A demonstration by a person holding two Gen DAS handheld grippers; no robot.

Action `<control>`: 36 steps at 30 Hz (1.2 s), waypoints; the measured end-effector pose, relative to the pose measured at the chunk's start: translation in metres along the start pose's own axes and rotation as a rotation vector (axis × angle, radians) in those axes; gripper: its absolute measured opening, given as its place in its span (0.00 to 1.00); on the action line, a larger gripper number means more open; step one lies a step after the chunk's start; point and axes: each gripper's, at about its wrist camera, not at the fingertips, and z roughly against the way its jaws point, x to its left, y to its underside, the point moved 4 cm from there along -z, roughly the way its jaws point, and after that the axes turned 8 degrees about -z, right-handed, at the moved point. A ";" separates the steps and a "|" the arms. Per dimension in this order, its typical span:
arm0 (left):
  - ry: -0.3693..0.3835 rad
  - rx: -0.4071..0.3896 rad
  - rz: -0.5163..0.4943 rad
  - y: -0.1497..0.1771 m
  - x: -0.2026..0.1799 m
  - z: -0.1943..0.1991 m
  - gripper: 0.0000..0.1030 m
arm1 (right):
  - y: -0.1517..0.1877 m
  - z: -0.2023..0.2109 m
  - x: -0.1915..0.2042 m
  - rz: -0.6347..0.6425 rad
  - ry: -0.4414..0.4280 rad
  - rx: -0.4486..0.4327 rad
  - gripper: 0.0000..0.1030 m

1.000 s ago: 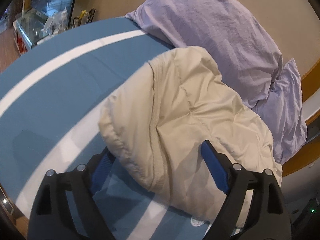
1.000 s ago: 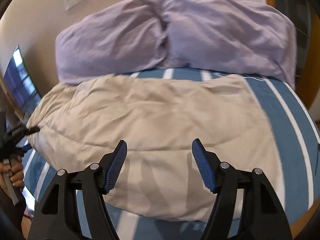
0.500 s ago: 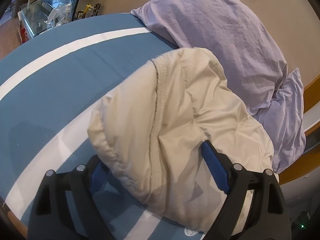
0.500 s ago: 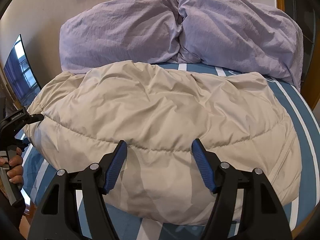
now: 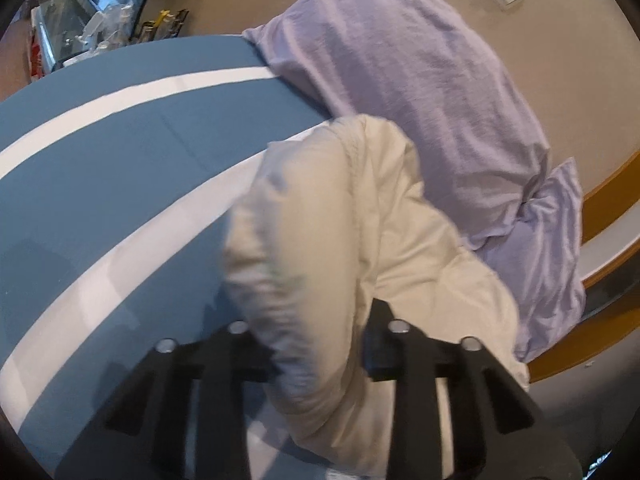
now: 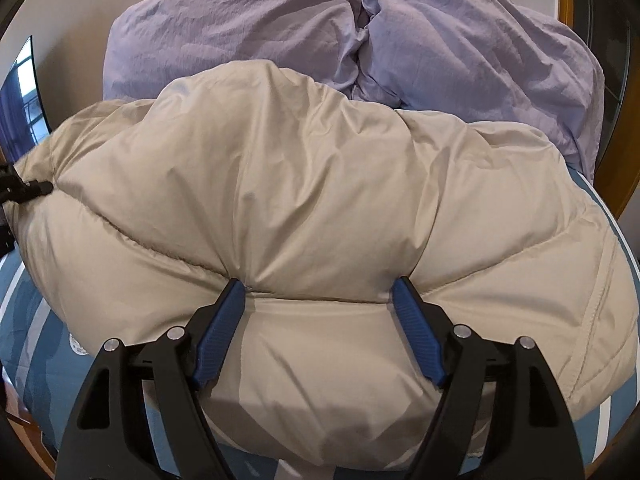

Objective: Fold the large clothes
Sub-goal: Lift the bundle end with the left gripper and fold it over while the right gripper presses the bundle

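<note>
Left gripper (image 5: pixel 318 354) first: its jaws are closing on the end of the beige puffer jacket (image 5: pixel 320 240), and a thick bunched roll of it sits right between them. Looks like they're already squeezing it, though that view is blurry, so I wouldn't swear to how firm the hold is.

Right gripper (image 6: pixel 318 308): jaws spread wide and opening a bit more, tips dug into the jacket's near edge along a quilting seam, with a broad hump of fabric between them. They dent it rather than pinch it.

The jacket lies on the striped blue bed (image 5: pixel 120 152), its far edge up against the two lilac pillows (image 6: pixel 360 28). Its long axis runs crossways in the right wrist view, from the left gripper at its far left end to the loose right end.

What the next move hangs on, I reckon: one end is caught by the left, while the right is at the middle of the near edge. So the right is nearer the free end, and any fold probably goes along that long axis.
</note>
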 end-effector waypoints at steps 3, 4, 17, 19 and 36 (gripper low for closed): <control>0.030 -0.018 -0.012 -0.006 -0.015 0.009 0.23 | 0.001 0.000 0.001 -0.001 0.002 0.000 0.75; 0.044 -0.024 -0.015 -0.007 -0.020 0.012 0.22 | 0.001 -0.001 0.000 -0.003 0.000 0.002 0.75; 0.328 -0.071 -0.318 0.015 -0.186 0.064 0.22 | 0.001 -0.005 -0.005 -0.023 -0.013 0.026 0.75; 0.368 -0.059 -0.366 0.027 -0.211 0.068 0.22 | 0.001 -0.006 -0.006 -0.026 -0.017 0.029 0.75; 0.450 0.075 -0.642 0.110 -0.321 0.040 0.23 | 0.011 0.017 -0.016 0.033 -0.089 -0.029 0.74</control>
